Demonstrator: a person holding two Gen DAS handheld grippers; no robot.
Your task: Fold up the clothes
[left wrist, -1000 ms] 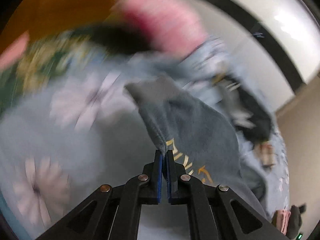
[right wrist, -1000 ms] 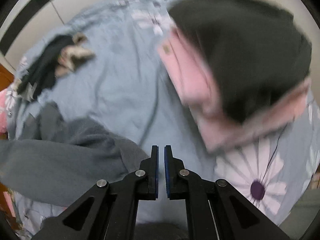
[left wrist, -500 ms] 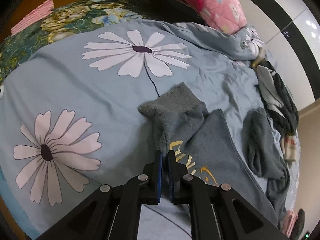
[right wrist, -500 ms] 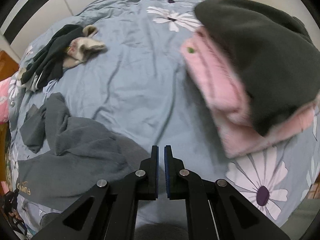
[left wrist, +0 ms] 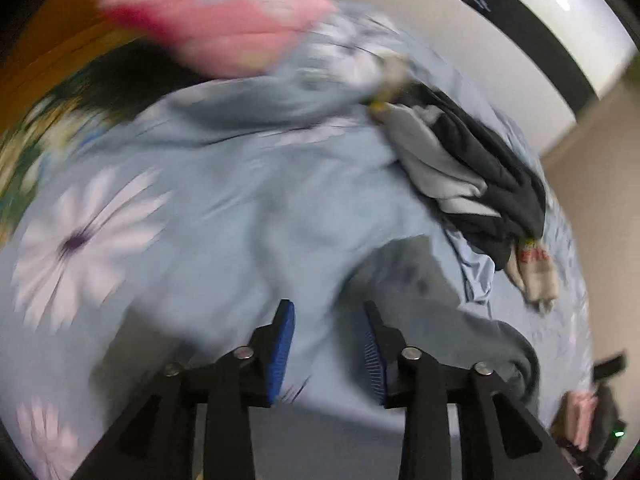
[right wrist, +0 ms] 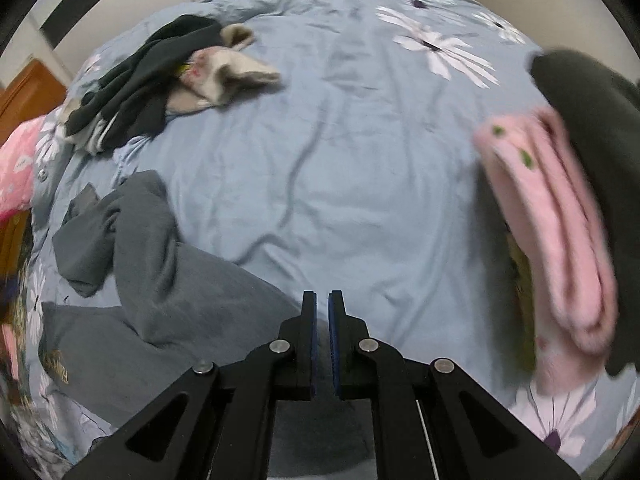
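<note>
A grey sweatshirt (right wrist: 132, 288) with gold lettering lies crumpled on the blue flowered bedspread (right wrist: 340, 168), at the left in the right wrist view. Its sleeve (left wrist: 432, 292) shows just right of my left gripper (left wrist: 328, 312), which is open and empty above the bedspread (left wrist: 200, 216). My right gripper (right wrist: 322, 300) is shut and empty, over the bedspread beside the sweatshirt's edge. The left wrist view is blurred by motion.
A pile of dark and beige clothes (right wrist: 168, 76) lies at the back left, also seen in the left wrist view (left wrist: 472, 176). A folded stack of pink (right wrist: 560, 240) and dark grey (right wrist: 592, 120) clothes sits at the right. A pink pillow (left wrist: 216, 12) lies at the bed's head.
My left gripper has opened and let go of the grey sweatshirt, then swung right. The sweatshirt now lies on the bed. The right gripper's view has shifted, putting the folded stack further right.
</note>
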